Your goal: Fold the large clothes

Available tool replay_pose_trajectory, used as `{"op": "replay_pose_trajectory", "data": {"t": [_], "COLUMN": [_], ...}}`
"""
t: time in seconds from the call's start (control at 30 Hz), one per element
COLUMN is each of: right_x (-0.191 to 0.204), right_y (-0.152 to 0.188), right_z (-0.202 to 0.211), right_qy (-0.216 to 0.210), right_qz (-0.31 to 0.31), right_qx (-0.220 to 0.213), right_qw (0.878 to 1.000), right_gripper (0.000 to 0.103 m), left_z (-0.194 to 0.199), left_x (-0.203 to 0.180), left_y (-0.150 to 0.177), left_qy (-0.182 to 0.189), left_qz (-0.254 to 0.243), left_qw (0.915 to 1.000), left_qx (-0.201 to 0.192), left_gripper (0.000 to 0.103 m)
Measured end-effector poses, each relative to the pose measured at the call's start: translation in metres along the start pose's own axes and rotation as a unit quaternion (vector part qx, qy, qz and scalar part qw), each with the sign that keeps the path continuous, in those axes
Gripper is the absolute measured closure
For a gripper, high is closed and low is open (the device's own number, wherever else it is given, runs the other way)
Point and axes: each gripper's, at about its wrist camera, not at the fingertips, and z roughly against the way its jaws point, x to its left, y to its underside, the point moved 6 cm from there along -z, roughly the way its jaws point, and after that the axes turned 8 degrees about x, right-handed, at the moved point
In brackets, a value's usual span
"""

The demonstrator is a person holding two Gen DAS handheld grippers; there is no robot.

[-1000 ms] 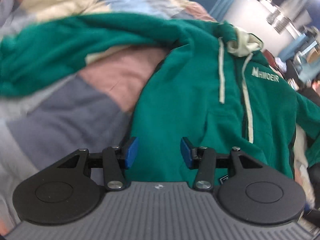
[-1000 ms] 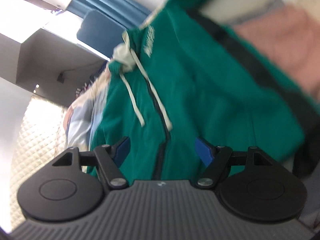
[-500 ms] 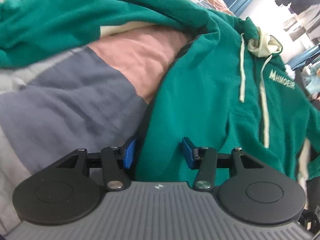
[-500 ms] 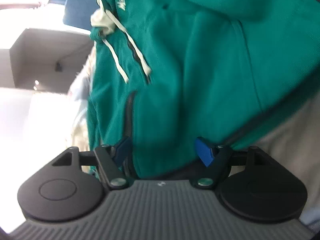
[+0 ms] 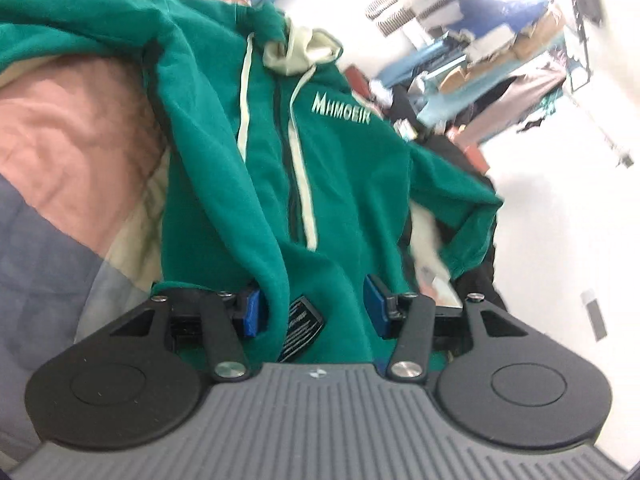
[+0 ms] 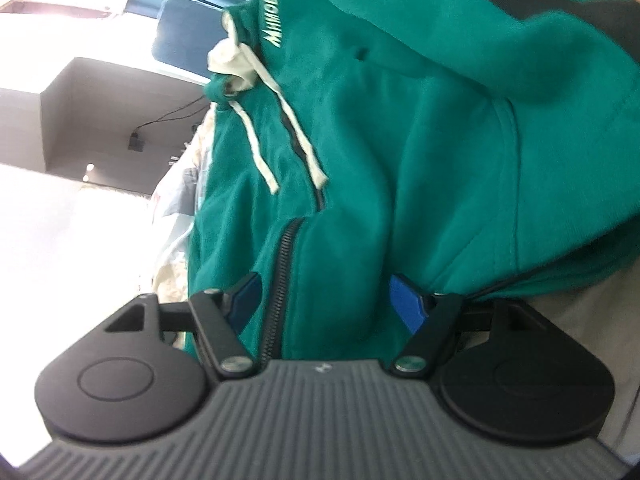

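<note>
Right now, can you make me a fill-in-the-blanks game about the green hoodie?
1. The hoodie is the colour ____.
2. Two pale ____ hang down from its hood.
3. A dark ____ runs down its front, between the right gripper's blue pads.
4. The hoodie lies on a patchwork ____ with pink and grey patches.

Missing words: green; drawstrings; zipper; blanket

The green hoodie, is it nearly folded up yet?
Not yet. The green hoodie lies face up on the patchwork quilt, sleeves sprawled, no fold visible. Both the left gripper and right gripper straddle its hem, jaws open. Every fold is left.
</note>
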Motion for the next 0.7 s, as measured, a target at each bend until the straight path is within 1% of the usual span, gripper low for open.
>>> {"op": "replay_pose_trajectory", "data": {"t": [0.07, 0.13, 0.17, 0.23, 0.33, 0.43, 0.5, 0.57, 0.6, 0.67, 0.7], "right_x": [0.004, 0.009, 0.011, 0.013, 0.016, 0.02, 0.023, 0.026, 0.027, 0.028, 0.028], "right_y": [-0.001, -0.001, 0.0, 0.002, 0.005, 0.007, 0.009, 0.011, 0.012, 0.013, 0.012], "right_z": [0.007, 0.011, 0.012, 0.01, 0.008, 0.004, 0.004, 0.004, 0.006, 0.011, 0.015], "right_qy": [-0.001, 0.005, 0.009, 0.022, 0.041, 0.065, 0.078, 0.09, 0.096, 0.108, 0.112], "right_qz": [0.019, 0.043, 0.052, 0.07, 0.095, 0.125, 0.147, 0.165, 0.173, 0.185, 0.189], "right_qx": [-0.012, -0.023, -0.024, -0.021, -0.023, -0.023, -0.026, -0.029, -0.033, -0.044, -0.05], "right_qw": [1.0, 0.999, 0.998, 0.997, 0.994, 0.99, 0.986, 0.982, 0.98, 0.976, 0.974], "right_gripper": [0.029, 0.029, 0.029, 0.029, 0.029, 0.029, 0.029, 0.029, 0.029, 0.029, 0.029], "left_z": [-0.009, -0.013, -0.011, -0.005, 0.006, 0.015, 0.024, 0.024, 0.026, 0.021, 0.019], "left_x": [0.008, 0.015, 0.016, 0.018, 0.025, 0.036, 0.035, 0.037, 0.037, 0.035, 0.034], "left_y": [0.009, 0.015, 0.018, 0.02, 0.029, 0.041, 0.046, 0.048, 0.05, 0.049, 0.049], "left_qy": [-0.032, -0.079, -0.094, -0.108, -0.149, -0.171, -0.182, -0.193, -0.201, -0.219, -0.234], "left_qz": [0.007, 0.002, -0.003, 0.002, 0.003, 0.02, 0.019, 0.019, 0.015, 0.007, 0.002], "left_qw": [0.9991, 0.9959, 0.9947, 0.9935, 0.9886, 0.9849, 0.9831, 0.9809, 0.9794, 0.9755, 0.972], "left_qx": [0.027, 0.043, 0.041, 0.035, 0.023, 0.018, 0.014, 0.012, 0.012, 0.016, 0.019], "left_gripper": [0.046, 0.046, 0.046, 0.046, 0.046, 0.047, 0.047, 0.047, 0.049, 0.061, 0.075]}}
